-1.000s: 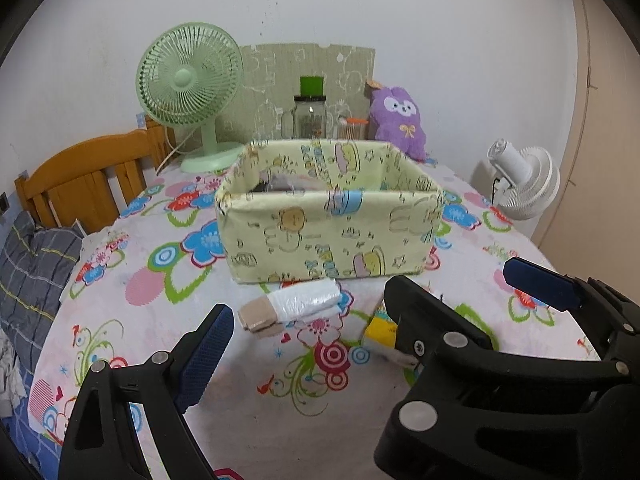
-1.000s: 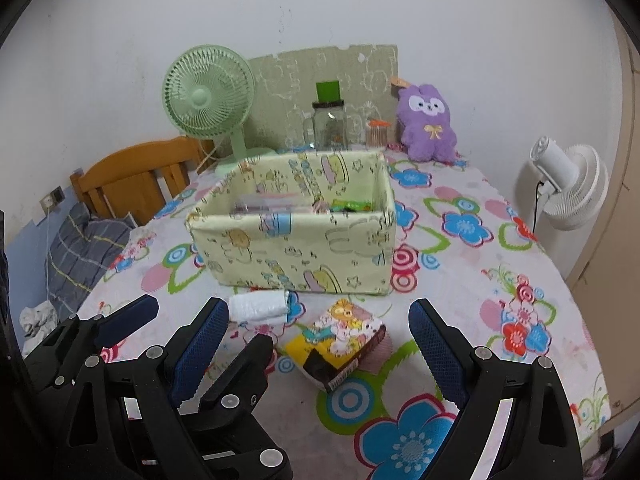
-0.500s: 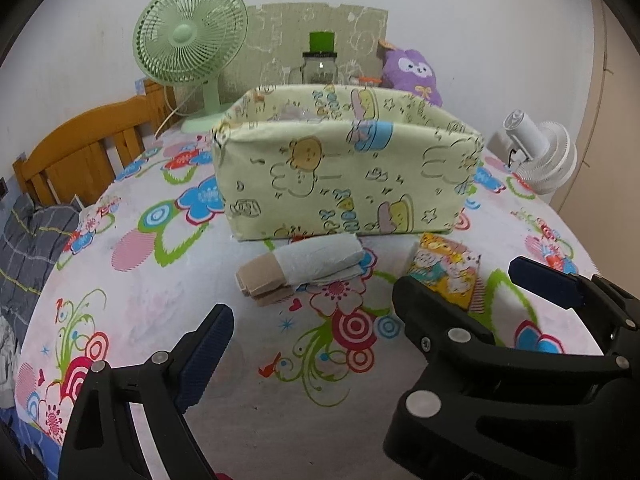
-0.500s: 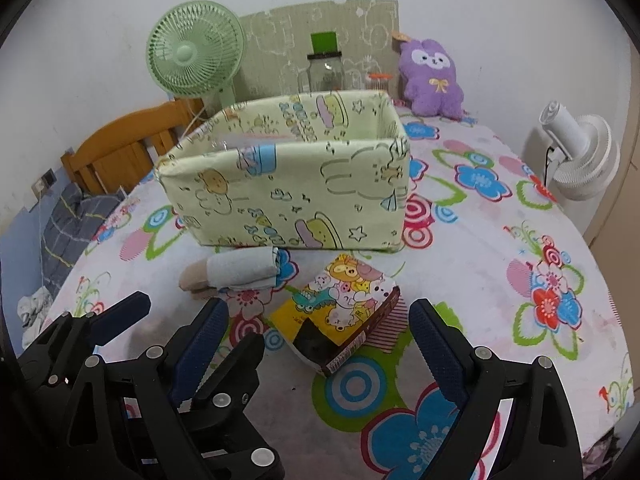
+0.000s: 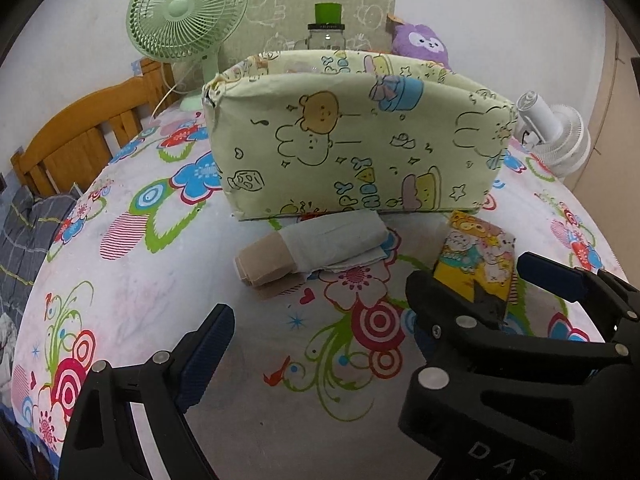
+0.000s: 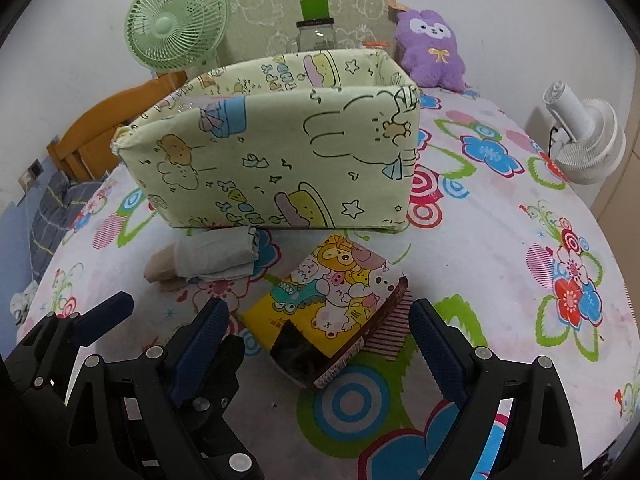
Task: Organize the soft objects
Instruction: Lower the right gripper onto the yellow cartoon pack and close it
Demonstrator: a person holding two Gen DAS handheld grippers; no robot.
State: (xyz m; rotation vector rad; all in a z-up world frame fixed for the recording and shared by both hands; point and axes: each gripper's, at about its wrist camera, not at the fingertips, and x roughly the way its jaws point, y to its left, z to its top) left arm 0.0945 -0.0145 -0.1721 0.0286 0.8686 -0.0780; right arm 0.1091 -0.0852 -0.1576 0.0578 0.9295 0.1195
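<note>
Beige roll (image 5: 272, 260) half wrapped in white plastic, lying on the flowered desk (image 5: 132, 304) just before the yellow fabric box (image 5: 352, 136), cartoon-printed packet (image 6: 336, 300) lying beside it, left gripper (image 5: 320, 304) and right gripper (image 6: 316, 332) both standing apart, gripping nothing.

White wall (image 5: 480, 8), wooden bed frame (image 5: 80, 136), floral tablecloth (image 6: 500, 240).

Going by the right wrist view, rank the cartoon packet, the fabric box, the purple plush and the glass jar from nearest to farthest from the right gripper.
From the right gripper:
1. Cartoon packet, just ahead between the open fingers.
2. Fabric box, behind it, mid-table.
3 and 4. Purple plush, back right, and glass jar, back centre: both by the wall, too close to call.
</note>
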